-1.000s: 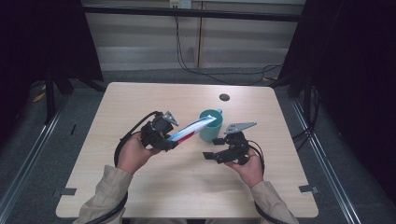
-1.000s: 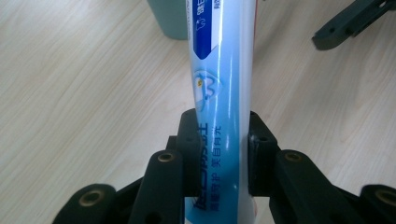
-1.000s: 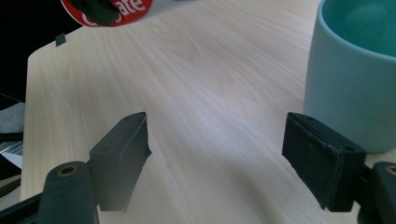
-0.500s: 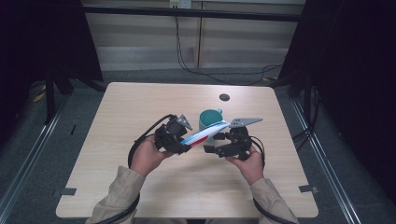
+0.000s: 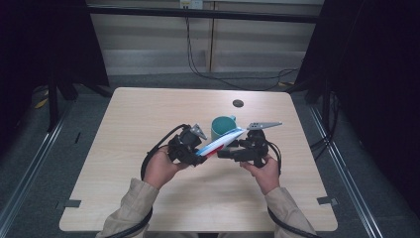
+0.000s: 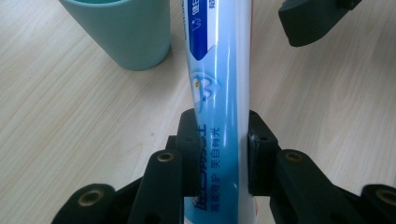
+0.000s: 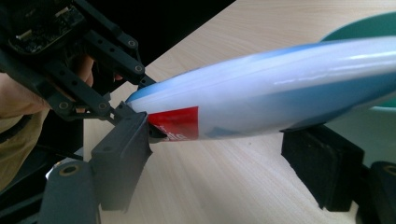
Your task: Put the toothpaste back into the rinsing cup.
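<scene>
Table [image 5: 129, 198] mid: L gripper [image 5: 190, 151] clamps toothpaste tube [image 5: 220, 143] beside cup [image 5: 223, 128]; R gripper [image 5: 225, 152] wide, astride tube.

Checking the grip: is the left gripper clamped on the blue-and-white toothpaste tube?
Yes, the left gripper presses both jaws against the blue-and-white toothpaste tube.

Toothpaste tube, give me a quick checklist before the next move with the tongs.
1. Left tongs clamped on the toothpaste tube: ok.
2. Right tongs open, astride the tube: ok.
3. Right pads pressing on the tube: not ok; one pad touches, the other stands apart.
4. Cup upright on the table: ok.
5. Tube clear of the cup: cannot tell.
6. Tube cap closed: cannot tell.
</scene>
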Motion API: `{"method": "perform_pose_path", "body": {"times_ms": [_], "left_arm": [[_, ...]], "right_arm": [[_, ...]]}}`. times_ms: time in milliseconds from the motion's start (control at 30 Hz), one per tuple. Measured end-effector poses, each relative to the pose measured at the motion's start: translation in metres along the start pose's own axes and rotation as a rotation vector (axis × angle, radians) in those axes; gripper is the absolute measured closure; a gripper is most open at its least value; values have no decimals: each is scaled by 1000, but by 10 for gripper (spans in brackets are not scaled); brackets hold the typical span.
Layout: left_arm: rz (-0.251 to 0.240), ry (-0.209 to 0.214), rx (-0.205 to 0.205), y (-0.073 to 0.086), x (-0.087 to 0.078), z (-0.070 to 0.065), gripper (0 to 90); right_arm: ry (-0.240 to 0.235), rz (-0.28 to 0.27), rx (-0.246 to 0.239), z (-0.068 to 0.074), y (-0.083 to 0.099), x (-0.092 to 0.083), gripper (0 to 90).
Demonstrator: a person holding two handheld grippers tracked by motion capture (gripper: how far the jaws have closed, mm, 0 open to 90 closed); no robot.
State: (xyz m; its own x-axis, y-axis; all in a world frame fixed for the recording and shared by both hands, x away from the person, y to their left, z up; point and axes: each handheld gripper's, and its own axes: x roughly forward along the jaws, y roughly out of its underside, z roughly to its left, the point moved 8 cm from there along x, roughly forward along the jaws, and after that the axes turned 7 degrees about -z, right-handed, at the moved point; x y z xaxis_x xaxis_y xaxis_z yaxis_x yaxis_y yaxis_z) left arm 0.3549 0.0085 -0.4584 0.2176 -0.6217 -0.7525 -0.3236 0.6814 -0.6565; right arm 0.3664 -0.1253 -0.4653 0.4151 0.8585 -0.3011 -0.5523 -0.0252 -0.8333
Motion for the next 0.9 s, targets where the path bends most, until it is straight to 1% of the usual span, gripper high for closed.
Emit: {"method": "perform_pose_path", "body": {"times_ms": [67, 167, 300, 367, 433, 467, 533, 600, 633, 667, 733, 767, 833, 867, 900], "left_arm": [[0, -1, 5, 0, 1, 0, 722], [-9, 2, -1, -1, 4, -3, 721], [-20, 11, 13, -5, 6, -6, 721], [-28, 8, 11, -8, 7, -8, 721], [-30, 4, 17, -10, 8, -9, 721], [-33, 5, 8, -10, 9, -9, 721], [-34, 6, 8, -10, 10, -9, 720], [-40, 9, 0, -10, 11, -9, 720], [-41, 11, -7, -9, 11, -9, 720], [-52, 13, -15, -9, 12, -9, 719], [-59, 23, -27, -9, 12, -9, 715], [-61, 21, -28, -9, 12, -9, 712], [-61, 22, -25, -9, 13, -10, 706], [-64, 15, -21, -9, 13, -10, 704], [-70, 15, -20, -10, 13, -10, 706]], "right_arm": [[-3, -5, 18, -1, 0, 0, 229], [-2, -19, 50, -3, -2, 0, 232], [3, -35, 80, -5, -5, -1, 259], [4, -45, 88, -5, -6, -1, 274], [-2, -57, 111, -5, -7, 0, 276], [-3, -63, 121, -6, -7, 0, 279], [-6, -62, 131, -6, -8, -1, 294], [-15, -65, 148, -6, -8, -1, 336], [-24, -67, 154, -6, -8, -2, 375], [-33, -77, 163, -6, -8, -3, 421], [-73, -102, 189, -6, -10, -6, 527], [-87, -114, 197, -6, -11, -8, 573], [-101, -122, 193, -4, -13, -9, 611], [-99, -122, 184, -3, -14, -9, 621], [-103, -130, 186, -2, -15, -9, 622]]}}
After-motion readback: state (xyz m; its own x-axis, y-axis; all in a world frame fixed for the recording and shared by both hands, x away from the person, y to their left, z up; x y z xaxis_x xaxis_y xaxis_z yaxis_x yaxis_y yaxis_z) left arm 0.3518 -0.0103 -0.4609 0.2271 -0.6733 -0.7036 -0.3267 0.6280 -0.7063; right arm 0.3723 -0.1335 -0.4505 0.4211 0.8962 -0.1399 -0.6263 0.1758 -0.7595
